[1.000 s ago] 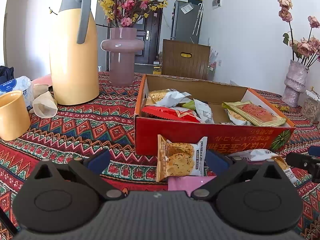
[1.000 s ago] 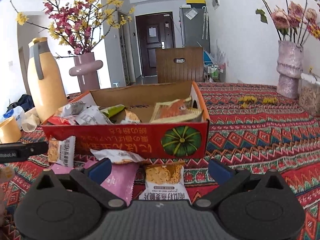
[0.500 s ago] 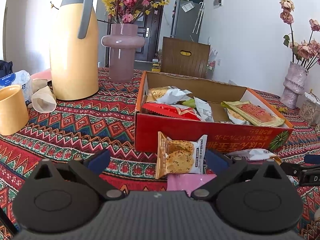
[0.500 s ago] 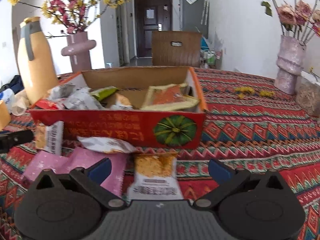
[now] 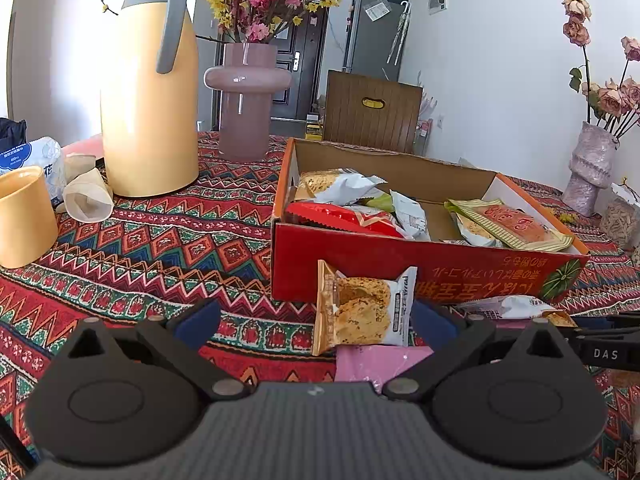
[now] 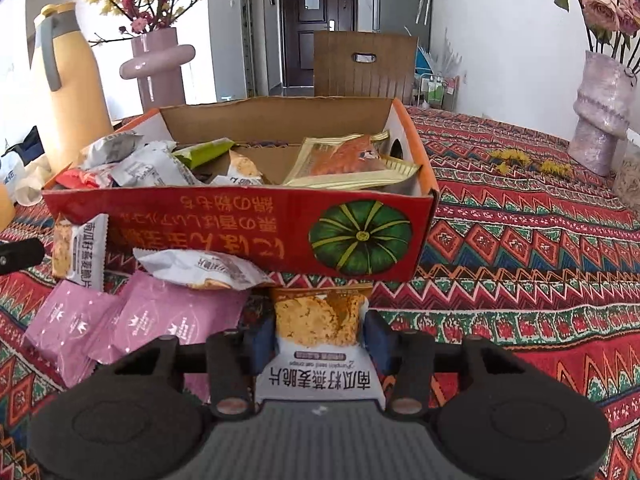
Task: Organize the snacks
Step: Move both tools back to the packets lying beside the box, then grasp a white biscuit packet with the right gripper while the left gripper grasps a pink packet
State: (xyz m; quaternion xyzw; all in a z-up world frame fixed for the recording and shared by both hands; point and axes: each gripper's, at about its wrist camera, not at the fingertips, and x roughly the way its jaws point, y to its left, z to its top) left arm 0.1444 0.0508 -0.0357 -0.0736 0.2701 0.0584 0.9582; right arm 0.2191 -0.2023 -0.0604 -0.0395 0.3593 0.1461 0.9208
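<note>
A red cardboard box [image 5: 400,268] [image 6: 240,220] on the patterned cloth holds several snack packets. An oat crisp packet [image 6: 320,320] lies in front of the box, and my right gripper [image 6: 319,340] is closing on it, its blue pads touching both sides. A white packet [image 6: 200,268] and pink packets [image 6: 160,320] lie to its left. Another oat crisp packet [image 5: 360,308] leans upright against the box wall. My left gripper [image 5: 316,322] stands open just before it, touching nothing.
A yellow thermos jug [image 5: 148,100], a yellow cup [image 5: 24,216] and paper cups [image 5: 86,200] stand to the left. A pink vase [image 5: 246,92] is behind the box and a purple vase [image 6: 600,112] at far right. A wooden chair [image 5: 372,108] stands beyond the table.
My right gripper has moved forward and down over the oat crisp packet, and its jaws have come in from wide open onto it. My left gripper has stayed put.
</note>
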